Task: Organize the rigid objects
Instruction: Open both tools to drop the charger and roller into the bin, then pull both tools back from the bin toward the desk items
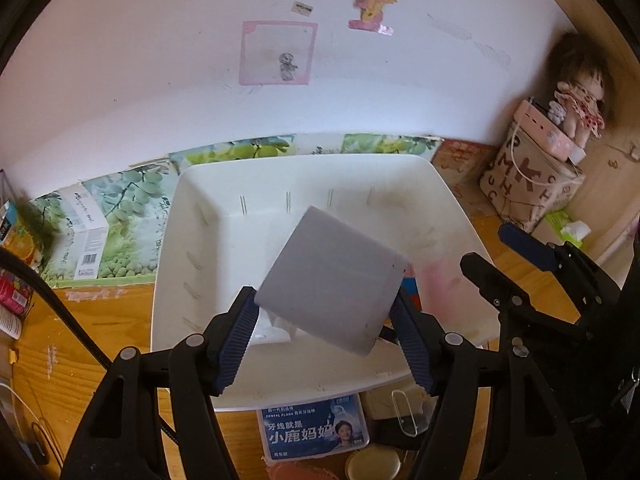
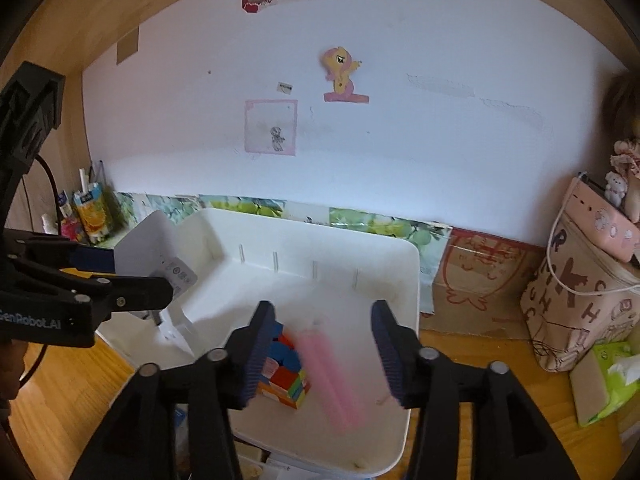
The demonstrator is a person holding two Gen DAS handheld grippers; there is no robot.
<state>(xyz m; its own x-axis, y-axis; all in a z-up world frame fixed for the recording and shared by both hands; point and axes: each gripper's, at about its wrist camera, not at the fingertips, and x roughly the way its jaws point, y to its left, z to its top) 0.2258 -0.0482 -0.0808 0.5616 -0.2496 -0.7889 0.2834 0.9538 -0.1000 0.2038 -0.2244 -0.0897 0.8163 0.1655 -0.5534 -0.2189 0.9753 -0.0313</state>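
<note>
A white plastic bin [image 1: 224,216] [image 2: 392,264] stands on the wooden desk. My left gripper [image 1: 324,332] is shut on a flat white box [image 1: 332,280] and holds it tilted above the bin; the box also shows in the right wrist view [image 2: 154,256]. My right gripper [image 2: 322,354] is open over the bin's right half. A blurred pink stick-like object [image 2: 332,380] is between its fingers, apparently loose and in motion. A multicoloured puzzle cube [image 2: 286,372] lies on the bin floor beside it.
A dental floss packet [image 1: 314,428] and a round tin [image 1: 372,466] lie in front of the bin. A patterned bag [image 2: 580,304] with a pink case and doll stands at the right. A green tissue pack [image 2: 612,376] lies beside it. Cartons [image 2: 90,212] stand at the back left.
</note>
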